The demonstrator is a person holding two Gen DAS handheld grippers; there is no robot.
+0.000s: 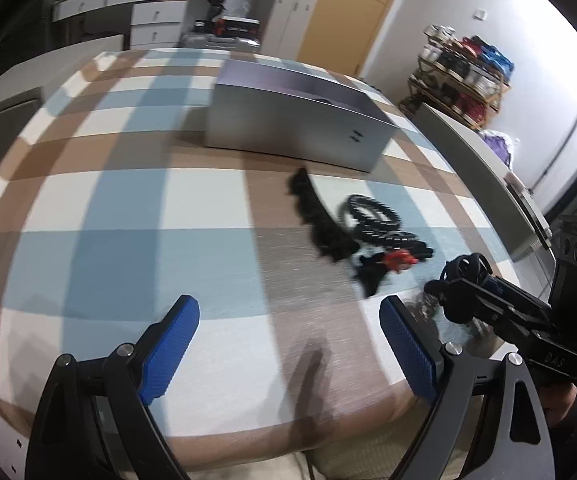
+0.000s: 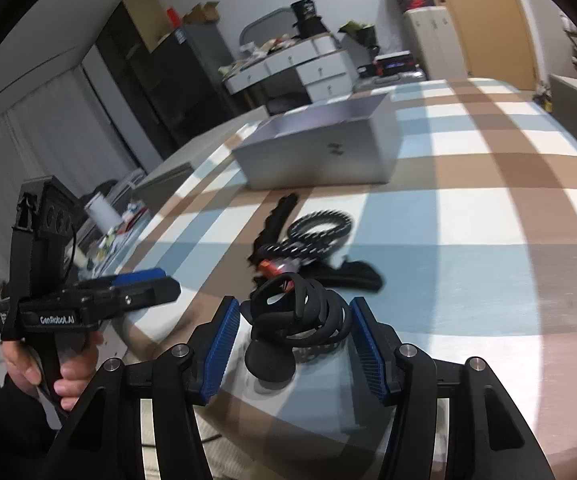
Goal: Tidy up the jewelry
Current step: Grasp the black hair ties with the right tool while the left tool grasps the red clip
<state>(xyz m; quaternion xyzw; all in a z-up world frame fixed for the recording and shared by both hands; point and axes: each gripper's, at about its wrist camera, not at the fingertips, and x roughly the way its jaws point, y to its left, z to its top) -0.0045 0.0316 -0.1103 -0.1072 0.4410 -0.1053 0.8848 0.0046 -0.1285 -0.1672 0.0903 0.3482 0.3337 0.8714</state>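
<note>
Here, the left gripper (image 1: 288, 344) hovers above the checked tablecloth (image 1: 128, 208) with its blue pads (image 1: 172, 348) spread wide and nothing between them. The right gripper (image 2: 292, 344) has its jaws parted around a bundle of black bands (image 2: 300, 316); whether the pads touch it cannot be told. Just beyond lie a black frilled strip (image 1: 320, 220), a coiled black beaded necklace (image 1: 372, 216) and a small red piece (image 1: 398, 261). A grey box (image 1: 300, 120) stands farther back.
</note>
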